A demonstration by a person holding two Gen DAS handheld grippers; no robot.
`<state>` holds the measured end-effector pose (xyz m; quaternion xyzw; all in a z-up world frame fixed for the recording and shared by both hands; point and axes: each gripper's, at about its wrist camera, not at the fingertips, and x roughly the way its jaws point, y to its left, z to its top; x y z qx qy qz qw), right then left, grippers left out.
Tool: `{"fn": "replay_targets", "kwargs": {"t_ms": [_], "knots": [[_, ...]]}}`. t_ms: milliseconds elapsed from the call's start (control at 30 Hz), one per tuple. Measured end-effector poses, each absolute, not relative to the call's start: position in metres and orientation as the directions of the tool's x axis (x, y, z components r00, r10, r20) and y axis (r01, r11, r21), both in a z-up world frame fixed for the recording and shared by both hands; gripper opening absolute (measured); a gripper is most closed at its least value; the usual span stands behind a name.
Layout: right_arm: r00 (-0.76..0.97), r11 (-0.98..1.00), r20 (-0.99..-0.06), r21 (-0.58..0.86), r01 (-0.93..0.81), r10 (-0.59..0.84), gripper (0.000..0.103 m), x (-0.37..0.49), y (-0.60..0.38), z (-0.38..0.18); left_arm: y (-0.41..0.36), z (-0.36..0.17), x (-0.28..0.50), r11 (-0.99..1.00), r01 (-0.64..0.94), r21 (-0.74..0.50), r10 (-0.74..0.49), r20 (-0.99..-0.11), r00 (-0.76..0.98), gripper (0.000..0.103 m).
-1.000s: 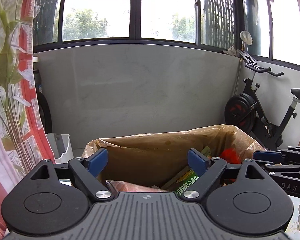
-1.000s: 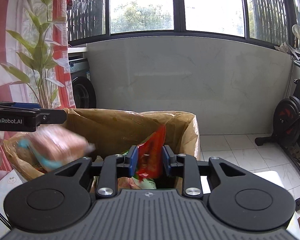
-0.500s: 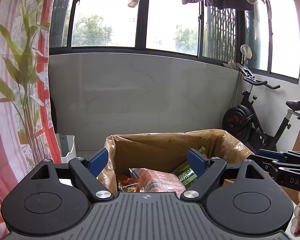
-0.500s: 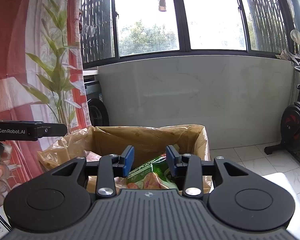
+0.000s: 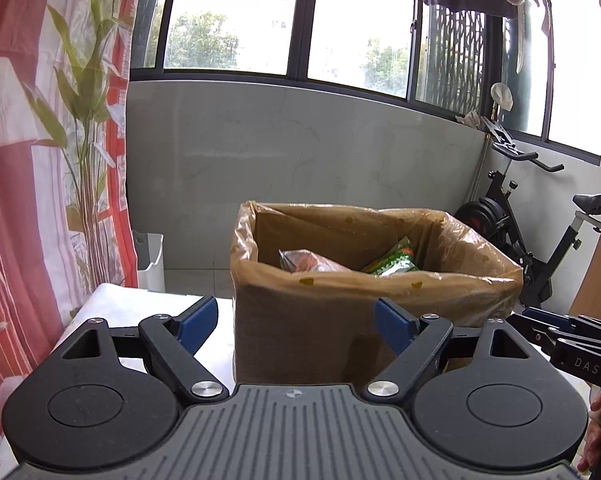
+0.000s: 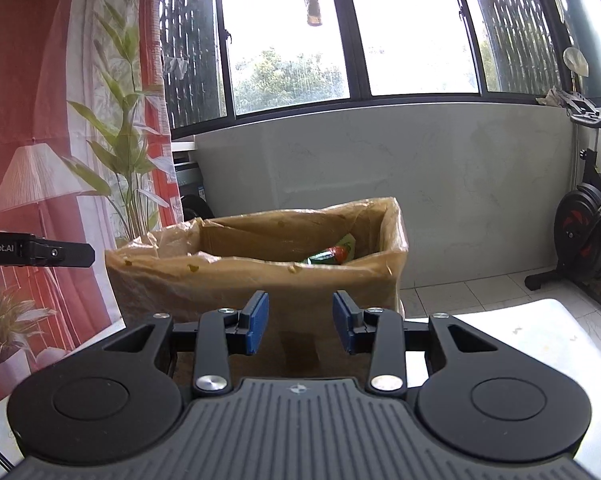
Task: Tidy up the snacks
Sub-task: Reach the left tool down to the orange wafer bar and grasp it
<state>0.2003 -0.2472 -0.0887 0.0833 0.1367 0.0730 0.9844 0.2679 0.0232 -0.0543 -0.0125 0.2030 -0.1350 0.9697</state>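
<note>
A brown cardboard box (image 5: 300,320) lined with clear plastic stands on a white table; it also shows in the right wrist view (image 6: 236,280). Inside lie an orange-red snack bag (image 5: 312,263) and a green snack bag (image 5: 394,261), the green one also visible in the right wrist view (image 6: 328,255). My left gripper (image 5: 296,326) is open and empty, in front of the box's near wall. My right gripper (image 6: 300,326) is open and empty, also short of the box. Each gripper shows at the edge of the other's view.
A red and white curtain with a plant print (image 5: 40,200) hangs at the left. An exercise bike (image 5: 540,240) stands on the floor at the right. A white bin (image 5: 150,256) sits by the wall. The white table's surface (image 6: 520,344) extends right of the box.
Both grippers have pulled back and away from the box. The right gripper let go of the red snack bag, which now lies in the box. The left gripper stayed open.
</note>
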Motion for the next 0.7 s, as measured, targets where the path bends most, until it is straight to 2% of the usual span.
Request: {"fn": "replay_targets", "kwargs": {"t_ms": [700], "knots": [[0.910, 0.975, -0.380, 0.202, -0.093, 0.165, 0.039, 0.190, -0.243, -0.173, -0.010, -0.145, 0.265, 0.962, 0.248, -0.111, -0.267, -0.560, 0.785, 0.077]]}}
